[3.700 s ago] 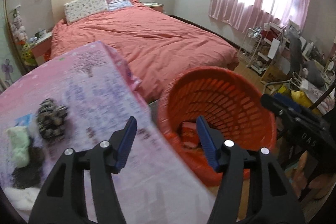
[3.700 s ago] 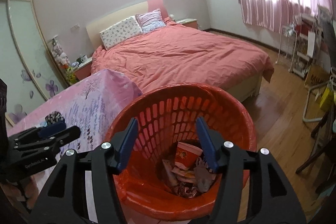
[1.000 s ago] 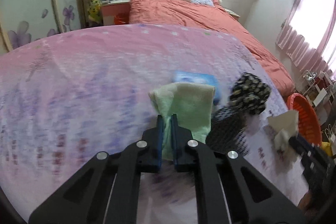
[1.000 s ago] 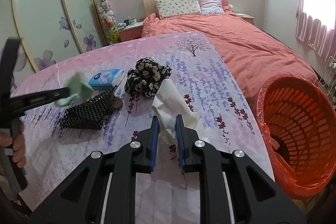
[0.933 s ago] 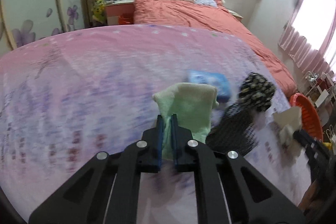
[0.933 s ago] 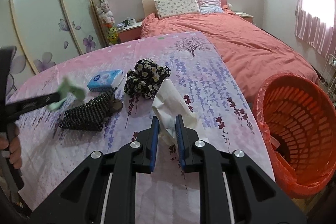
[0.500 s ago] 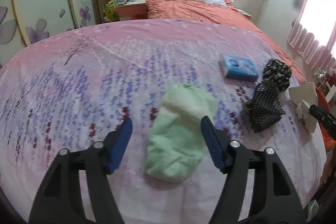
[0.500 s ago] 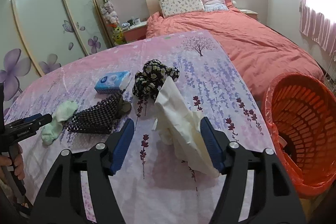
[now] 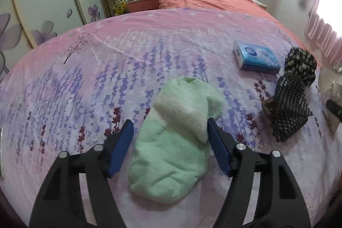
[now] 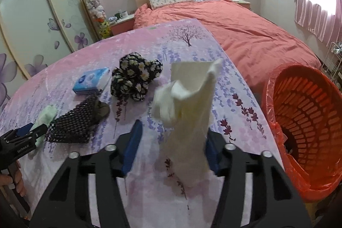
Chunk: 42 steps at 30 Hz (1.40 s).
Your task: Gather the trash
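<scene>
Left wrist view: the left claw [image 9: 170,143] stands spread, its blue pads on either side of the pale green fluffy cloth [image 9: 175,143], which lies slack on the pink tabletop with purple lavender print [image 9: 102,78]; the right pad touches the cloth's folded edge, the left pad stands clear. The jaws have just been opening, then eased in slightly. To grip it well, I judge the claw should sink until the pads flank the thick fold at the middle, then close on the bulk: terry pile squashes and slips if only a fringe is caught. At 2 o'clock lie a blue glossy tissue pack [image 9: 255,58] and a black-and-white woven mesh pouch [image 9: 286,112].

Right wrist view: the right claw [image 10: 173,143] is part spread, jaws just now closing, around a crumpled cream-white paper sheet [image 10: 190,104] that stands up between the pads; whether they press it I cannot tell. Thin paper tears, so pinch low on the crushed stem. The orange slotted plastic basket with red liner [image 10: 307,112] waits at 3 o'clock, beside the tabletop's edge. A black daisy-print fabric bundle [image 10: 135,78] sits at 11 o'clock.
</scene>
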Tool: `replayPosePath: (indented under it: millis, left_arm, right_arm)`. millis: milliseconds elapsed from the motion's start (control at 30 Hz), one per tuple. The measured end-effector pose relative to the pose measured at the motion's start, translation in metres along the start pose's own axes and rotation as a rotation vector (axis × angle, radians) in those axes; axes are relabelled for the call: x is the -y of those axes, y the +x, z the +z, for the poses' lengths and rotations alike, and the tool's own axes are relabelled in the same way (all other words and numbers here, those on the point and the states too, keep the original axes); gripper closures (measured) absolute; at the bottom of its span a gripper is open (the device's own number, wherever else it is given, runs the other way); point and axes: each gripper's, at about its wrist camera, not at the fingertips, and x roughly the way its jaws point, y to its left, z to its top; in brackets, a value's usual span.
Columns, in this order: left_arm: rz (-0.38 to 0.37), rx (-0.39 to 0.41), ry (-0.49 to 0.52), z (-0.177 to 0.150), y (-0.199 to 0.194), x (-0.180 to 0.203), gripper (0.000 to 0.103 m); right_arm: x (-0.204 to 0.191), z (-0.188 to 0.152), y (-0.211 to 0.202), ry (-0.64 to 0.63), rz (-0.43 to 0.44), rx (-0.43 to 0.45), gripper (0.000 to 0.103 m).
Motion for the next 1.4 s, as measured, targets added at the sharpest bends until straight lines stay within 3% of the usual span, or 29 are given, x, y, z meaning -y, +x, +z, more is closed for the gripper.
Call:
replayPosePath:
  millis: [67,400,500,567,633,900,1067,1333,1400]
  left_arm:
    - [-0.002,-0.001,-0.010,0.000,0.001,0.000,0.034]
    - [0.002,-0.009,-0.038,0.001,0.005,-0.007,0.030]
    - [0.008,-0.011,-0.041,0.001,0.006,-0.008,0.028]
    - [0.010,-0.012,-0.042,0.001,0.006,-0.009,0.028]
    - [0.009,-0.013,-0.043,0.001,0.006,-0.009,0.027]
    - [0.007,-0.014,-0.047,0.001,0.008,-0.012,0.026]
    - [0.007,-0.014,-0.047,0.001,0.008,-0.013,0.026]
    - [0.007,-0.015,-0.048,0.001,0.008,-0.013,0.026]
    - [0.007,-0.015,-0.048,0.001,0.008,-0.013,0.026]
  right_arm:
    - [0.001,0.000,0.008,0.009,0.005,-0.041,0.067]
    - [0.001,-0.003,0.007,0.007,-0.014,-0.046,0.068]
    - [0.004,-0.003,0.006,0.022,0.026,-0.042,0.059]
    - [0.006,-0.004,0.003,0.042,0.065,-0.038,0.036]
    - [0.008,-0.007,-0.002,0.069,0.075,-0.033,0.031]
    - [0.016,0.003,-0.009,0.126,-0.011,-0.004,0.032]
    - [0.022,0.008,0.003,0.138,-0.082,-0.013,0.046]
    - [0.027,0.016,0.010,0.111,-0.127,0.012,0.048]
    - [0.023,0.018,0.013,0.077,-0.130,0.010,0.053]
